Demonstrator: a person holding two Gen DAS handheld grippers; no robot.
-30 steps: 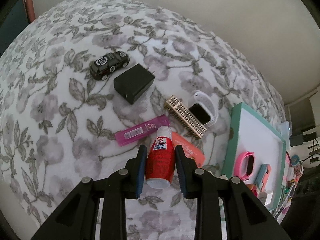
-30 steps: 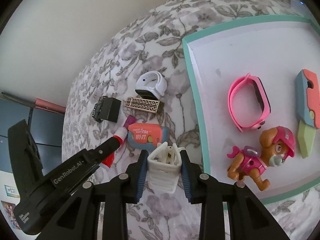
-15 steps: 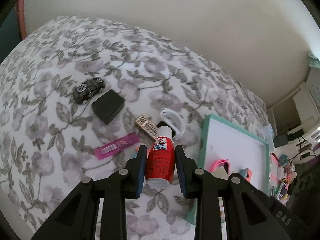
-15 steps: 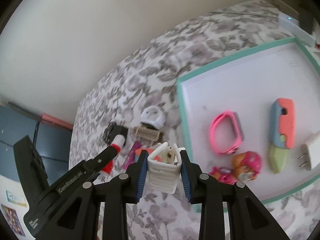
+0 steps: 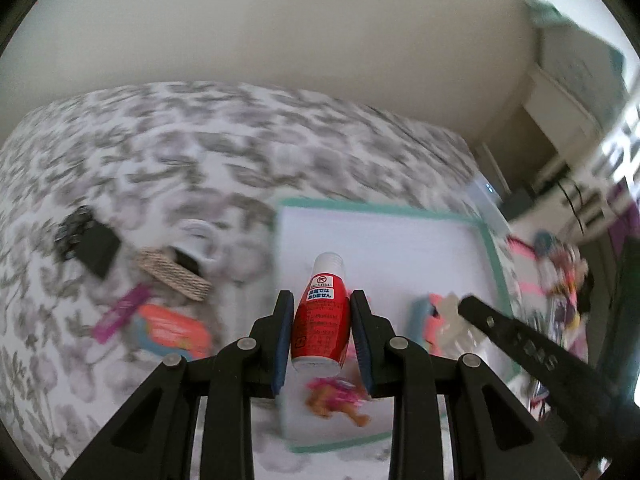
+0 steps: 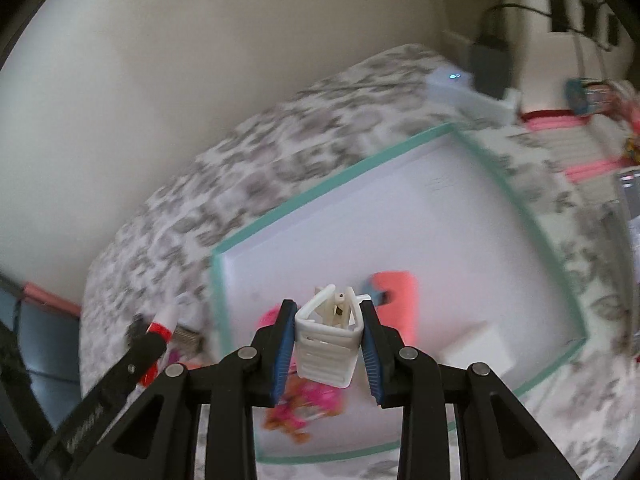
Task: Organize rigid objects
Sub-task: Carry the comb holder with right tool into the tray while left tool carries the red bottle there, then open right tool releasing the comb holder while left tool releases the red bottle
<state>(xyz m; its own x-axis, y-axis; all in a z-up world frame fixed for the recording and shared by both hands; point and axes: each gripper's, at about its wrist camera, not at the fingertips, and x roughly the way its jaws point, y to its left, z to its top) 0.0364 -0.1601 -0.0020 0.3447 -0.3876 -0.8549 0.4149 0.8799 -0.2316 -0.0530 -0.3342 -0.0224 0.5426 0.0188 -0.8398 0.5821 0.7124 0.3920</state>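
Both grippers are loaded, the left gripper clamping a red plastic bottle with white cap, the right gripper a white ribbed plastic clip, at frame centre over the teal-rimmed white tray; lower onto bare tray floor before releasing.

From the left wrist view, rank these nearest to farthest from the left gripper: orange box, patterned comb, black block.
1. orange box: on the bedspread, just left of the left gripper, which is shut on the red bottle.
2. patterned comb: farther up and left, beyond the box.
3. black block: farthest, at the far left of the bedspread.
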